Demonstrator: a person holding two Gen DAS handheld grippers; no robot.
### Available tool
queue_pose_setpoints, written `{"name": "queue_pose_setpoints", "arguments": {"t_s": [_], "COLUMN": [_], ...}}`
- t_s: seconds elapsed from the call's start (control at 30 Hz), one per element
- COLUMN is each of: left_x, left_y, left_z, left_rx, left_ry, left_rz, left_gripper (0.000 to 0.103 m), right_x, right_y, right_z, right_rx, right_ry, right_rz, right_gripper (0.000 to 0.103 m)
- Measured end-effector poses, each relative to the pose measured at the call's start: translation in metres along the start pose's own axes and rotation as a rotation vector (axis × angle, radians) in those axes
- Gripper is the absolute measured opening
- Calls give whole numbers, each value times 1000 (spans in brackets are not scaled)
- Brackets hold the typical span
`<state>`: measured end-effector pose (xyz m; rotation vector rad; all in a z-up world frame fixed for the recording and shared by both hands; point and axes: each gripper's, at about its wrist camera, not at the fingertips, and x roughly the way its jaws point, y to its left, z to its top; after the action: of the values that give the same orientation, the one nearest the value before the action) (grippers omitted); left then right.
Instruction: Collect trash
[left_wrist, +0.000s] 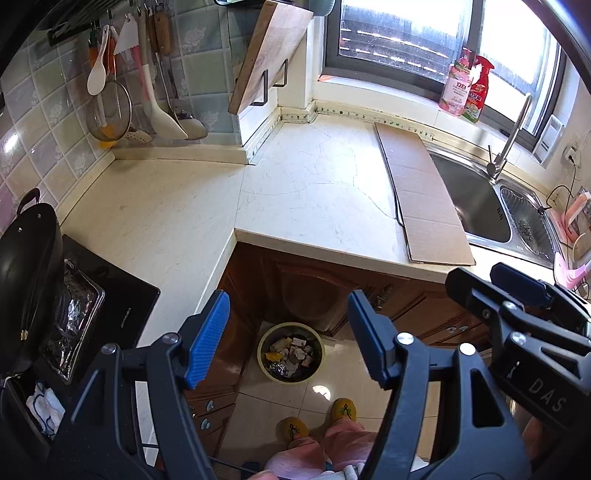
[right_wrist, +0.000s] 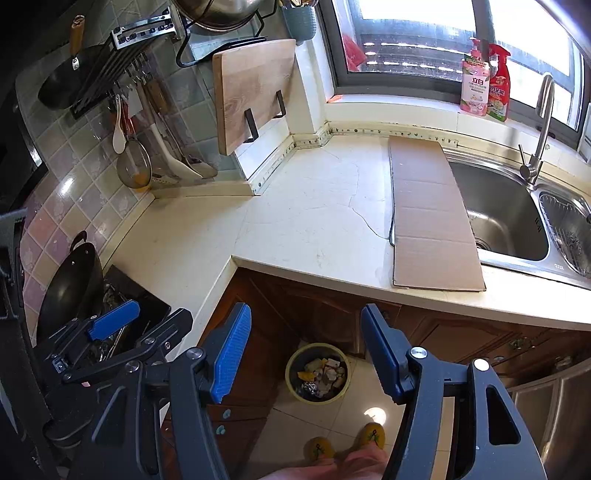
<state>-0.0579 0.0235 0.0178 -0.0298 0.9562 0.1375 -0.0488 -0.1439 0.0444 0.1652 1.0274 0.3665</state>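
Observation:
A round yellow-green trash bin (left_wrist: 260, 350) (right_wrist: 290, 369) stands on the tiled floor in the corner below the L-shaped counter. It holds paper scraps, crumpled foil and a yellow piece (left_wrist: 291, 356) (right_wrist: 325, 373). My left gripper (left_wrist: 288, 338) hovers high above the bin, open, with nothing between its blue pads. Close beside it, my right gripper (right_wrist: 306, 352) is also open and empty. Each shows in the other's view: the right gripper (left_wrist: 487, 280) at the right edge, the left gripper (right_wrist: 147, 321) at the lower left. A flat cardboard sheet (left_wrist: 421, 199) (right_wrist: 432, 214) lies on the counter beside the sink.
A steel sink (right_wrist: 502, 221) with a tap sits at the right. A black wok (left_wrist: 26, 277) rests on the stove at the left. A wooden cutting board (right_wrist: 255, 92) and hanging utensils (left_wrist: 110, 92) line the back wall. Yellow slippers (left_wrist: 343, 410) stand near the bin.

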Motion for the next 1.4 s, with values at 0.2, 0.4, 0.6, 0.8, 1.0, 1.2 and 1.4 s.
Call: {"name": "queue_pose_setpoints", "arguments": {"t_s": [0.2,0.4,0.6,0.8,1.0,1.2,1.4], "left_x": [-1,-2,-4,-6,-6,-7,-7], "left_y": [1,1,4,4,6,8,7], "left_z": [2,3,6,5,6,7,7], "left_rx": [4,9,15,20,27,31,33], "left_ry": [-9,-15,-26,-36,-51,-57,-57], "left_rz": [-6,-4,-4,-1,-2,-3,-3], "left_gripper": [64,64,64,64,64,64,64], "right_x": [-1,-2,-3,-4,-6,-6,-6], "right_y": [0,1,1,3,6,7,7], "right_z": [-1,-3,-3,-5,-5,-6,-8], "right_rx": [5,9,11,14,12,14,14], "right_ry": [-9,-19,-32,-40,-51,-52,-53], "right_rz": [-5,-7,-7,-9,-16,-18,-18], "right_gripper": [63,63,63,63,63,63,63]}}
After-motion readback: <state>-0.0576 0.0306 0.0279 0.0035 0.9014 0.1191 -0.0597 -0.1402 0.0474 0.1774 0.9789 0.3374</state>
